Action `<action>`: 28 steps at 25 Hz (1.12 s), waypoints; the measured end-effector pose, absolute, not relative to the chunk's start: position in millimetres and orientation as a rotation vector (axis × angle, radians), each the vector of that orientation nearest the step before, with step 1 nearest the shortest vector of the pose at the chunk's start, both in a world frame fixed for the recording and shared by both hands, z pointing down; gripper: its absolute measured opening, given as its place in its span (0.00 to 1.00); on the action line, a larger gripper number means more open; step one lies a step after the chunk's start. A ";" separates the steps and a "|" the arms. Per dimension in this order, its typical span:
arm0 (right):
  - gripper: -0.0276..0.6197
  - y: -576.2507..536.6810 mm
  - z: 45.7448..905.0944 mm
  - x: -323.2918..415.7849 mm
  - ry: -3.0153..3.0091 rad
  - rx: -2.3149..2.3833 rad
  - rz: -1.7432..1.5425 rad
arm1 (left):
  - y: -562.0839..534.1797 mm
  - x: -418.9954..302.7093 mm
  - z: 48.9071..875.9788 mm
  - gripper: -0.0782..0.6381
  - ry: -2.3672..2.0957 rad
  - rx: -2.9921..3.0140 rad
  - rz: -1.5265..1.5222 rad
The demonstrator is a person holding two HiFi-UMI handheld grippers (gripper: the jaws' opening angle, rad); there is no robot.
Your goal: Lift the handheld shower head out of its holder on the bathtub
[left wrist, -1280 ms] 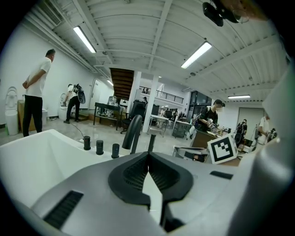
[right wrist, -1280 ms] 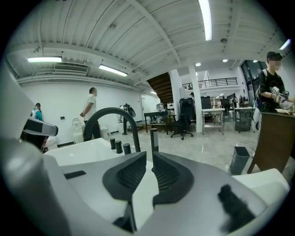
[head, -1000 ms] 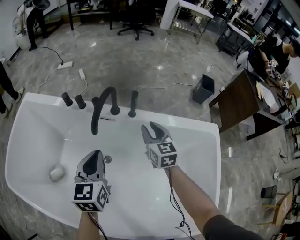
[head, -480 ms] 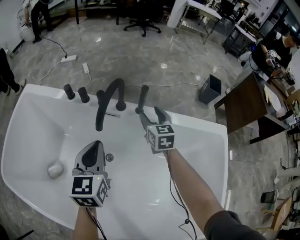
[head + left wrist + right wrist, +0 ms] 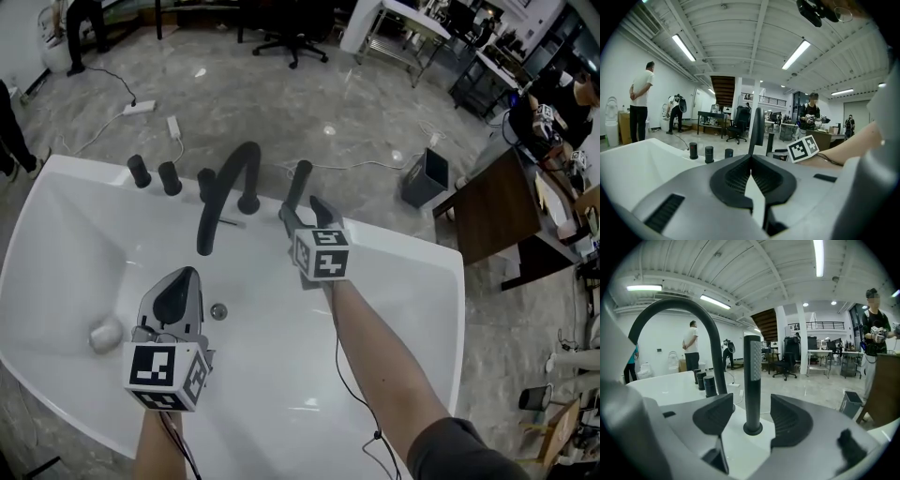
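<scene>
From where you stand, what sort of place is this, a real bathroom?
Probably not: it looks like an open lab or workshop hall. The white bathtub stands on an open stone-look floor, with an office chair, work tables and a power strip around it, under strip lights.

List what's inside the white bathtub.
Inside the white bathtub: a small round chrome fitting near the middle and a pale round lump on the floor, too blurred to identify. The shut left gripper and the person's arms hide part of the basin floor.
</scene>
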State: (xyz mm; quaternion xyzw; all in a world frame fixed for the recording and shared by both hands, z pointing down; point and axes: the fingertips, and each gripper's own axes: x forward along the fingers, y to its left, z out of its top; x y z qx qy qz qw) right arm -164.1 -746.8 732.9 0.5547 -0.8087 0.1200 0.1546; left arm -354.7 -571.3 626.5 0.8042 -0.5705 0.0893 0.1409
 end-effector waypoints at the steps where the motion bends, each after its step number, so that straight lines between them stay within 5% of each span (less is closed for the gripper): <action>1: 0.44 -748.3 734.1 -163.8 -2.313 1.588 0.337 | -571.5 -355.1 626.4 0.13 -1.646 2.324 0.254; 16: 0.43 -777.3 729.4 -179.5 -2.348 1.667 0.403 | -567.4 -364.1 626.2 0.13 -1.645 2.327 0.232; 19: 0.27 -779.9 731.3 -177.9 -2.301 1.642 0.335 | -565.1 -360.5 627.7 0.13 -1.630 2.331 0.237; 28: 0.26 -773.2 731.4 -176.4 -2.288 1.596 0.398 | -559.3 -354.6 623.6 0.13 -1.621 2.354 0.260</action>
